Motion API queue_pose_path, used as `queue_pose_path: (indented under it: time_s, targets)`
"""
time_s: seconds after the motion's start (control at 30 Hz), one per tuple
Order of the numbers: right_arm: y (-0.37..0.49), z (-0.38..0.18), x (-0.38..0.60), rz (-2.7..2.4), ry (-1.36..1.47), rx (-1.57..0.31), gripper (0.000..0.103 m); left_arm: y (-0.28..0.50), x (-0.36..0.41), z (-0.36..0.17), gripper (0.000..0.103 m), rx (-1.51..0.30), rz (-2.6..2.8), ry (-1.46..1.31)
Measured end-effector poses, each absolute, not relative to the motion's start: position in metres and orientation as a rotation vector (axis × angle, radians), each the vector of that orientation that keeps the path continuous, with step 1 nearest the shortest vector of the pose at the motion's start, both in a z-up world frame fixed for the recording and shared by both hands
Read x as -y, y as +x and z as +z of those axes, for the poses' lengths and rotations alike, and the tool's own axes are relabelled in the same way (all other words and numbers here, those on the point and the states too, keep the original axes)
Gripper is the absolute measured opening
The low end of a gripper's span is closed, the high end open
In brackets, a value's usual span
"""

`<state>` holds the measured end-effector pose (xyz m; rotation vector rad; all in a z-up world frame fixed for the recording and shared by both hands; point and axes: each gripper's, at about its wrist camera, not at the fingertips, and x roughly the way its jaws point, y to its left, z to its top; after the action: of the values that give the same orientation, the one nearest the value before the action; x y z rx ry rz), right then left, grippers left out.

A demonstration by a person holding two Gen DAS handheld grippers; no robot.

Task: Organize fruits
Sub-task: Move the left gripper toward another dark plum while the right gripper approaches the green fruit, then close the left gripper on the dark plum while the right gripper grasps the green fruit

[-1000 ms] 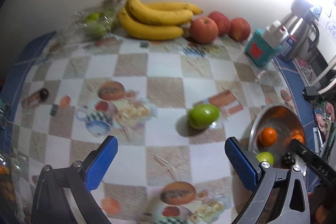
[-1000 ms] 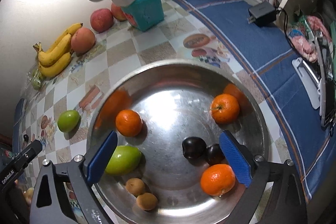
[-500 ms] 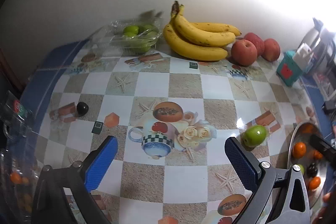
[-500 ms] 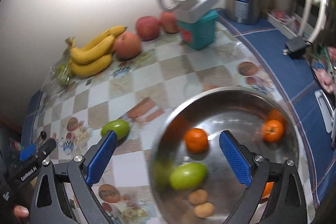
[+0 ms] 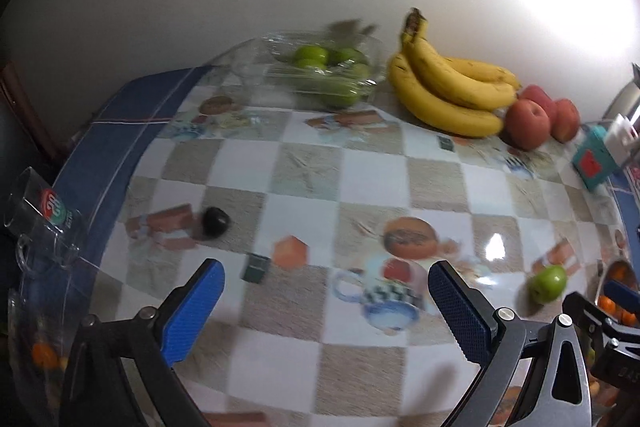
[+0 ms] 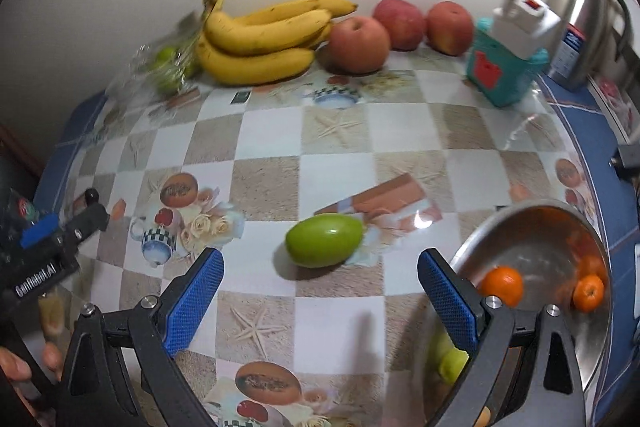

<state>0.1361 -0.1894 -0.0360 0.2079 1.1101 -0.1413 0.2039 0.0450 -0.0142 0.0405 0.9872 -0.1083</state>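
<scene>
Where both claws gape, green mango [image 6: 325, 240] between

1. The left wrist camera looked forward between its gripper's fingers, down over the checked tablecloth [image 5: 372, 179] toward the wall, bananas [image 5: 448, 91] at 1 o'clock.
2. The right wrist camera sat nearer, facing likewise, bananas [image 6: 260, 39] at 11 o'clock.
3. Both views shared the green fruit [image 5: 548, 283] [image 6: 325, 240] and apples [image 5: 528, 123] [image 6: 360, 45].

Glossy tablecloth [image 6: 336, 143], shiny metal bowl [image 6: 560, 227], clear plastic punnet [image 5: 320, 75].
</scene>
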Motion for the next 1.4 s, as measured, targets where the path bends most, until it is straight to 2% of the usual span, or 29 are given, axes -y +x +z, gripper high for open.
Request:
queue_pose_path:
  time_s: [0.1,0.23,0.4,0.5,0.6,0.67,0.73,0.8,0.83,0.9,0.97,1.07,1.2,1.27,1.4]
  targets:
    - [0.144,-0.044,0.186,-0.139,0.191,-1.131,0.098,0.218,-0.067,-0.02,0.103,-1.005,-0.091,0.019]
    - [0.154,-0.054,0.184,-0.135,0.17,-1.163,0.098,0.235,-0.096,-0.027,0.095,-1.014,-0.076,0.001]
    - [0.167,-0.065,0.181,-0.123,0.143,-1.188,0.098,0.25,-0.123,-0.029,0.094,-0.997,-0.082,0.014]
    - [0.174,-0.07,0.177,-0.112,0.116,-1.203,0.098,0.258,-0.132,-0.037,0.09,-1.021,-0.084,0.014]
    - [0.182,-0.076,0.174,-0.102,0.1,-1.216,0.098,0.264,-0.132,-0.049,0.084,-1.049,-0.096,0.028]
    - [0.186,-0.08,0.171,-0.107,0.079,-1.225,0.098,0.266,-0.131,-0.056,0.075,-1.066,-0.09,0.045]
    - [0.189,-0.083,0.17,-0.111,0.069,-1.231,0.097,0.269,-0.129,-0.061,0.069,-1.075,-0.094,0.047]
    - [0.192,-0.086,0.171,-0.118,0.068,-1.235,0.096,0.271,-0.127,-0.065,0.067,-1.081,-0.094,0.052]
    - [0.193,-0.087,0.171,-0.119,0.069,-1.237,0.096,0.272,-0.126,-0.066,0.061,-1.084,-0.096,0.054]
    - [0.195,-0.089,0.172,-0.12,0.065,-1.241,0.087,0.274,-0.126,-0.069,0.055,-1.09,-0.095,0.054]
    - [0.197,-0.091,0.172,-0.128,0.058,-1.244,0.082,0.276,-0.127,-0.072,0.054,-1.098,-0.086,0.052]
    - [0.199,-0.093,0.174,-0.135,0.058,-1.245,0.077,0.278,-0.13,-0.075,0.041,-1.108,-0.075,0.04]
    - [0.2,-0.091,0.179,-0.15,0.057,-1.234,0.06,0.281,-0.133,-0.078,0.035,-1.11,-0.078,0.019]
    - [0.201,-0.091,0.183,-0.147,0.073,-1.236,0.057,0.282,-0.132,-0.078,0.031,-1.112,-0.081,0.014]
    - [0.201,-0.091,0.186,-0.137,0.095,-1.233,0.057,0.283,-0.129,-0.076,0.029,-1.112,-0.081,0.023]
